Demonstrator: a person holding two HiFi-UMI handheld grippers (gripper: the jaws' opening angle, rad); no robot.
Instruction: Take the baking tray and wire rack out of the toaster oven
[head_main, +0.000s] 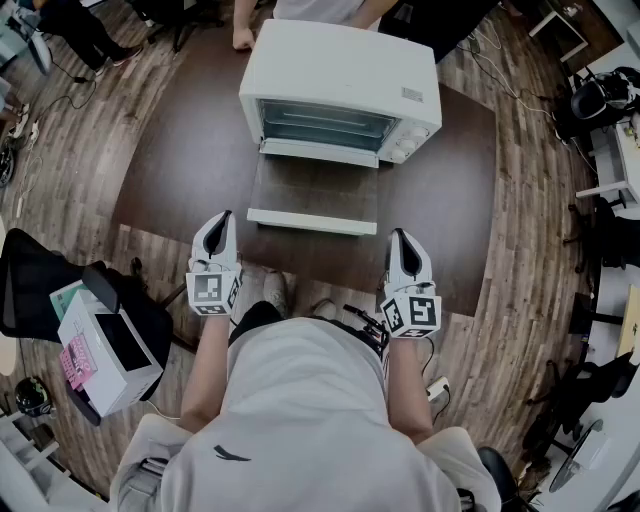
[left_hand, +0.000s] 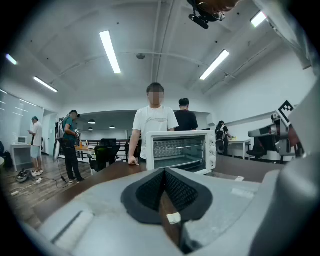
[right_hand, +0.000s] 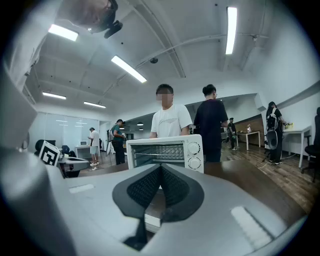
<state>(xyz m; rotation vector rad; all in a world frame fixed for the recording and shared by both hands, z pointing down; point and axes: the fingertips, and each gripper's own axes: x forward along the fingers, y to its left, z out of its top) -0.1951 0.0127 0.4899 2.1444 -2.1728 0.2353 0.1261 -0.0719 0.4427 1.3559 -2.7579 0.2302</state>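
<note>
Left gripper, right gripper: I had both closed, empty | door down | wire rack inside toaster oven, baking tray unclear; both removals remained.

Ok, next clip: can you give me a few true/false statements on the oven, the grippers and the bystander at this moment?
1. The toaster oven has its door closed. False: the door lies open, flat on the table.
2. The left gripper and right gripper are both shut and empty. True.
3. The wire rack lies out on the table. False: it sits inside the oven.
4. A person behind the oven rests a hand on the table. True.
</note>
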